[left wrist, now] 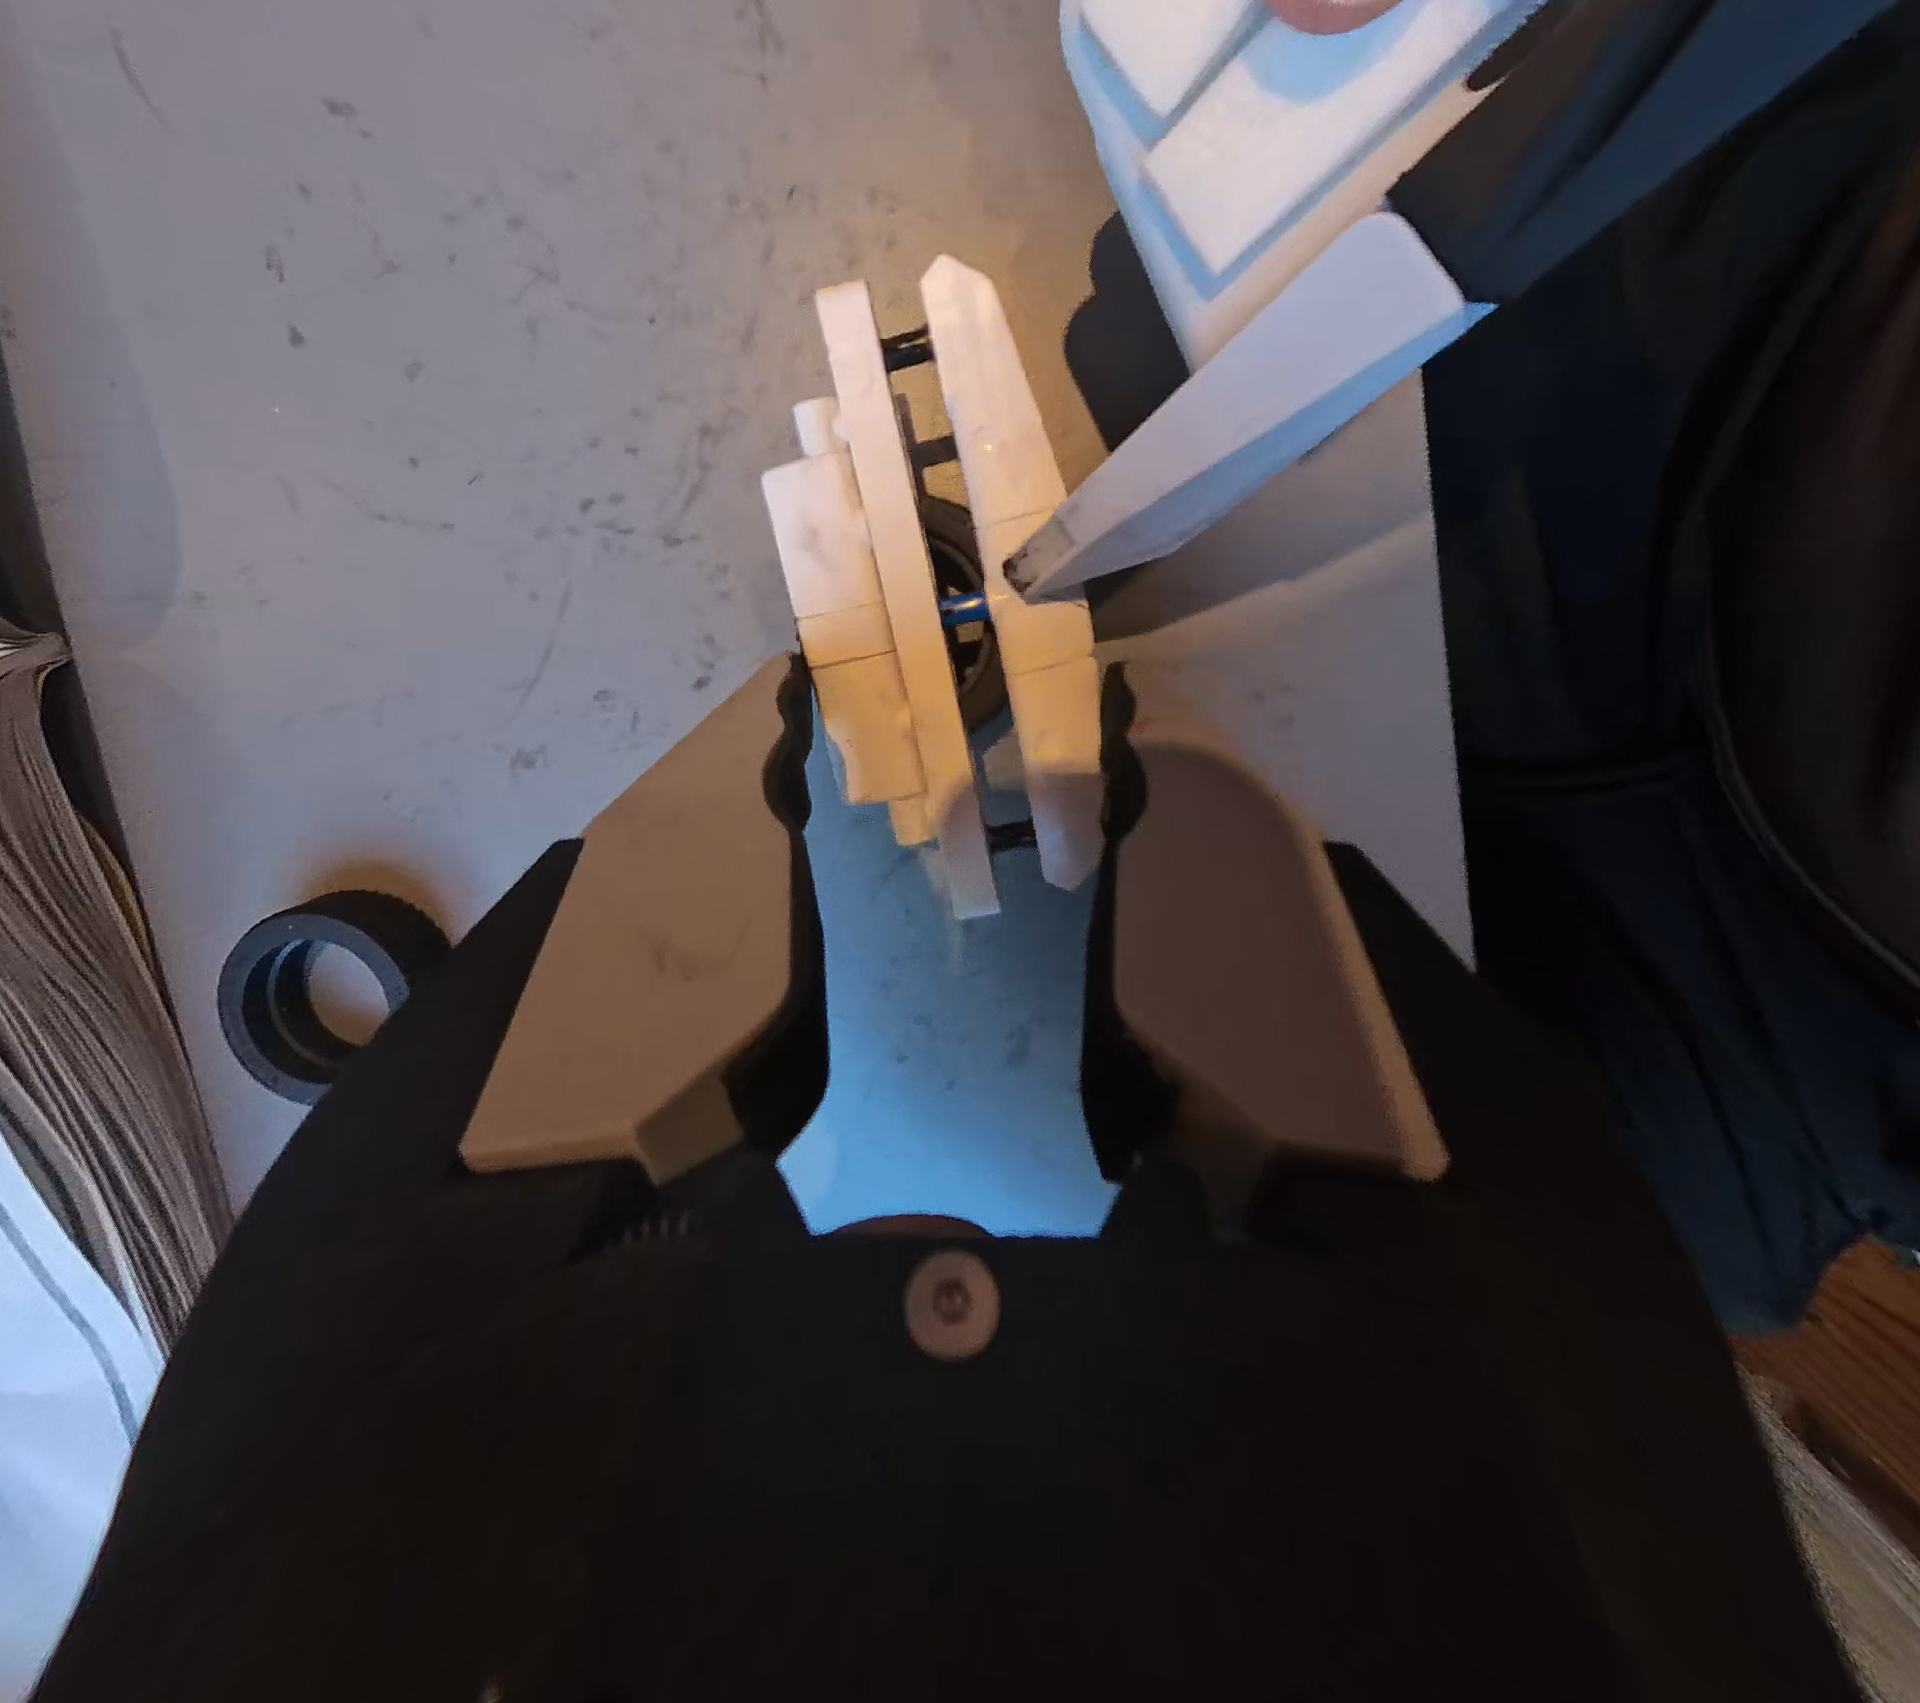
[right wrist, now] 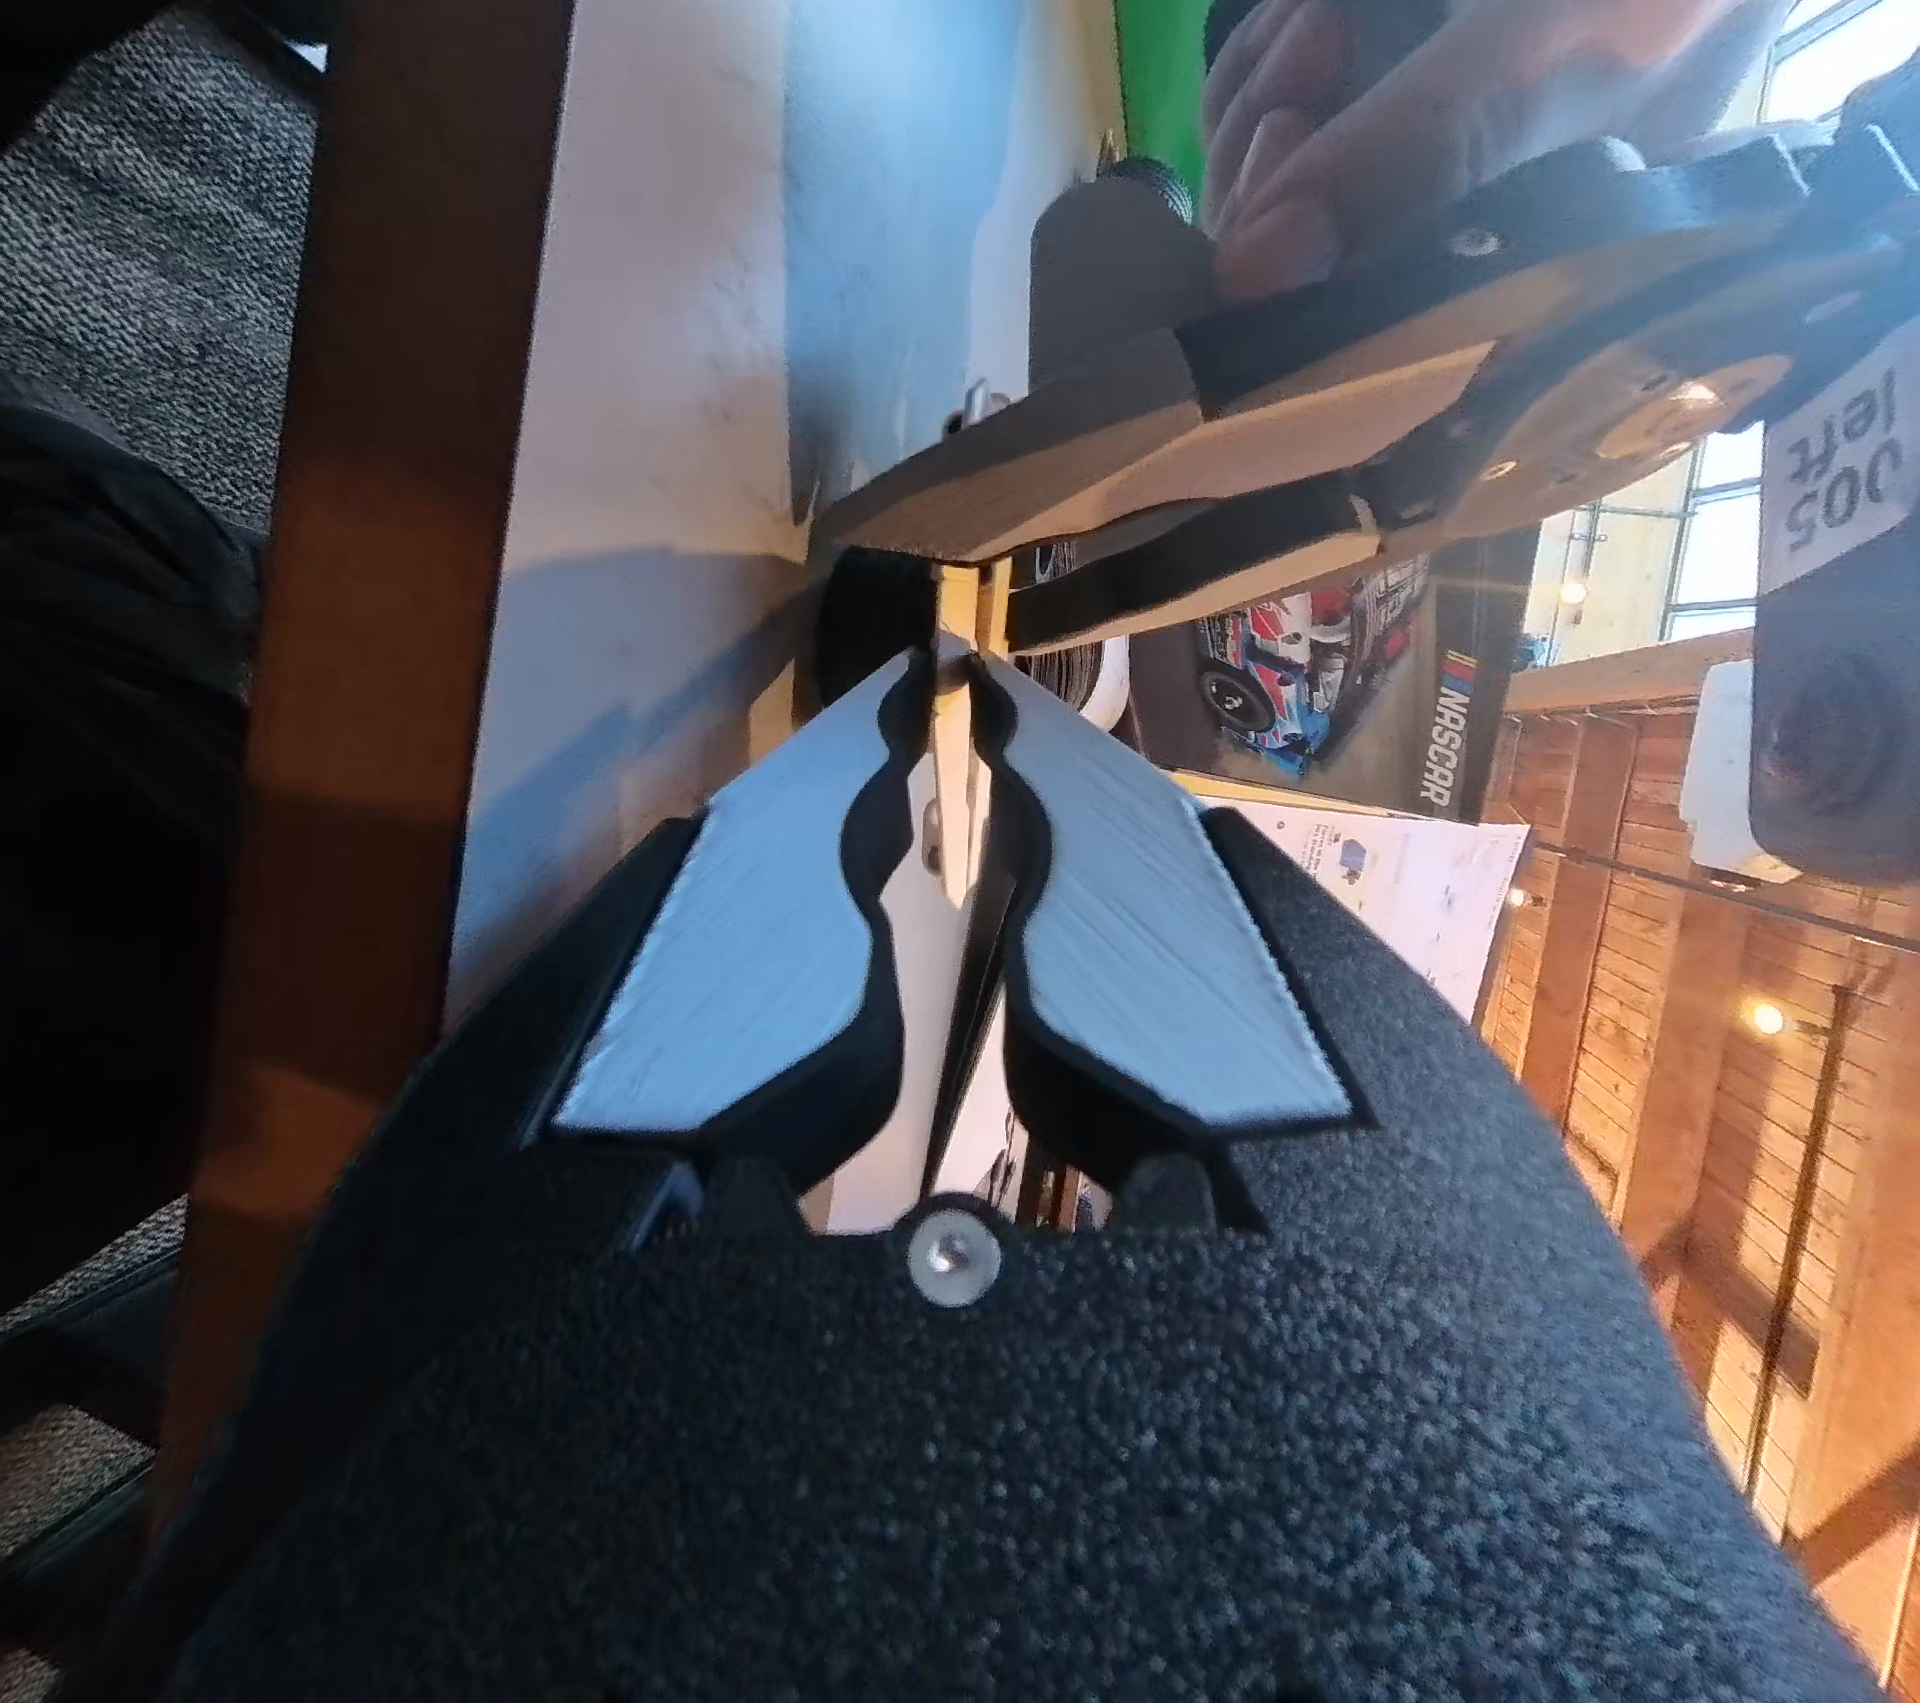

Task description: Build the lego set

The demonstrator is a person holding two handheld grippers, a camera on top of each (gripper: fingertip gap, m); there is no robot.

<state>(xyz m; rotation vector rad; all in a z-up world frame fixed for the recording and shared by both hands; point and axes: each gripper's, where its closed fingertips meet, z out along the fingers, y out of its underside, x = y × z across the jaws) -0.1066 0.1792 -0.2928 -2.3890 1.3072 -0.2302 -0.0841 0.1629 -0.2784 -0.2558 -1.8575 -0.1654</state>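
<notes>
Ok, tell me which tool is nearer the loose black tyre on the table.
Left. The left tool grips the white lego assembly just above and right of the black tyre; the right tool sits farther, touching the assembly's far side.

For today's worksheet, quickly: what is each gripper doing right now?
Left gripper: shut on the white lego assembly.
Right gripper: nearly shut, tips against the same assembly; whether it grips anything cannot be told.

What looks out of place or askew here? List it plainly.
One loose black tyre lies apart on the white table, off the white lego assembly that the left tongs clamp tilted above the table. The right tongs touch its side. Nothing looks spilled or broken.
</notes>
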